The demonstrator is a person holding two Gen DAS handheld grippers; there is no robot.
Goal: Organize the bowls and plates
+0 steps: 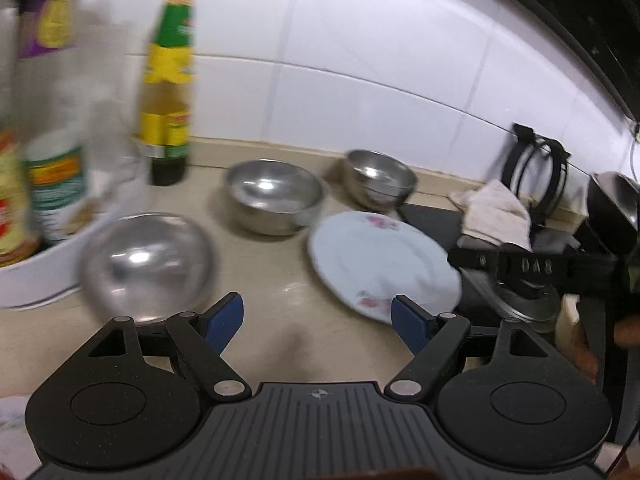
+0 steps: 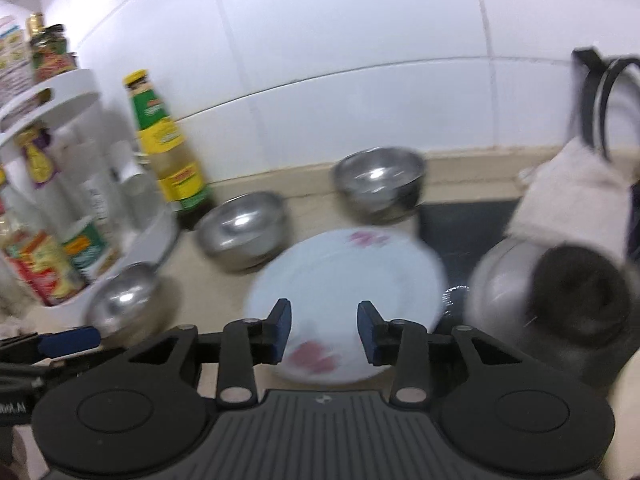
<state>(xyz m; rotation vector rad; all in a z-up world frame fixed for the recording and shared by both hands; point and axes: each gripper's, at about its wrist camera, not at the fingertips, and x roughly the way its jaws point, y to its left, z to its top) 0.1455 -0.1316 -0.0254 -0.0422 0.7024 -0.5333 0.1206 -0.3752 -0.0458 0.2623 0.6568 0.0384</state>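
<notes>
A white plate with pink flowers lies on the beige counter, its right edge at a black stove top. Three steel bowls stand around it: one near left, one in the middle, one by the wall. My right gripper hovers over the plate's near rim, open, its blue pads touching nothing. In the left wrist view my left gripper is wide open over bare counter, between the near bowl and the plate. The middle bowl and far bowl stand beyond it.
A white two-tier rack of jars and bottles stands at the left, with a tall sauce bottle beside it. On the stove at the right are a steel kettle and a pale cloth. White tiled wall behind.
</notes>
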